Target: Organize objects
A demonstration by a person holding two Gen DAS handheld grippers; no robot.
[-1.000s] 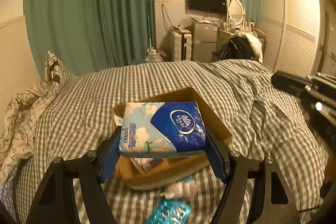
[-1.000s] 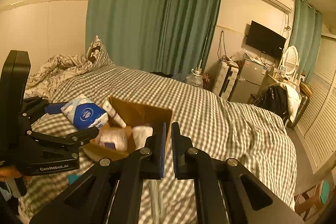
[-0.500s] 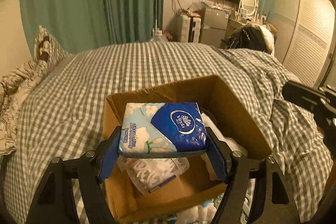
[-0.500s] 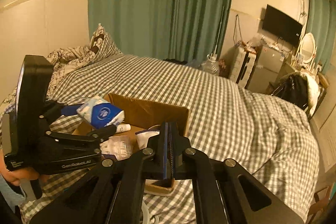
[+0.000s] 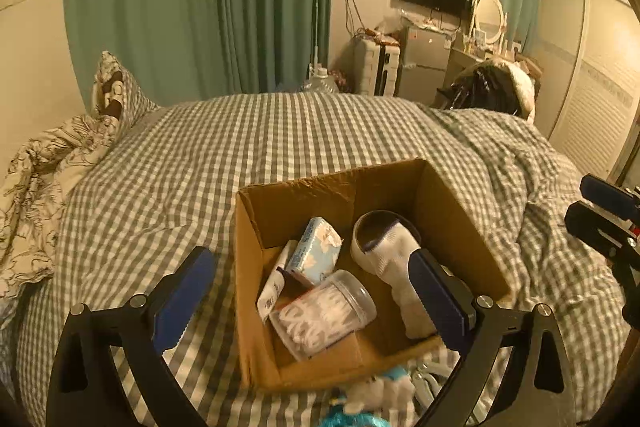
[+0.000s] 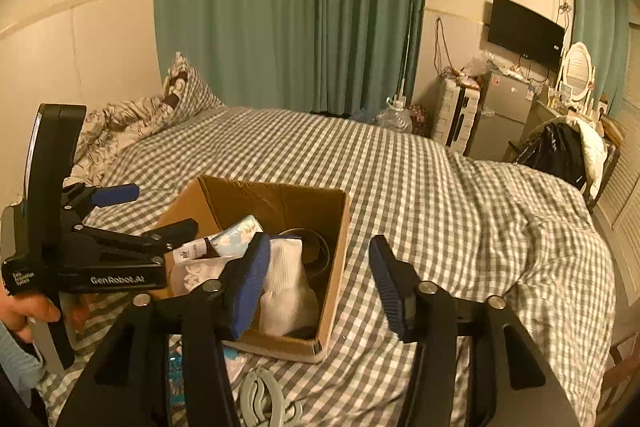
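A: Both grippers are standing wide and empty. Our left gripper [image 5: 310, 291] is hovering over the near-left corner of the cardboard box [image 5: 452, 211], fingers spread, nothing between them. Our right gripper [image 6: 318, 285] is likewise spread, one finger over the box's near edge, the other out over the checked bedspread [image 6: 440, 195].

B: We are logging box contents. The tissue pack [image 5: 318, 251] is lying inside, tilted against the left wall beside a small tube [image 5: 274, 287]. A clear jar [image 5: 324, 315] is lying on its side in front of it, and a white sock [image 5: 394, 259] is draped along the right.

A: We are judging that several loose things are waiting outside the box: something fluffy white and teal [image 5: 376, 397] at its near edge, and a grey plastic piece [image 6: 262, 401] on the bed below the right gripper. We cannot tell what either is.

B: Risks we are noting: the bed is soft, so pressing on the box rim with a finger could be tipping it and rolling the jar. Reaching low for the near items, either gripper could be catching the box wall and dragging it. Bedspread folds could also be getting pinched along with a small item.
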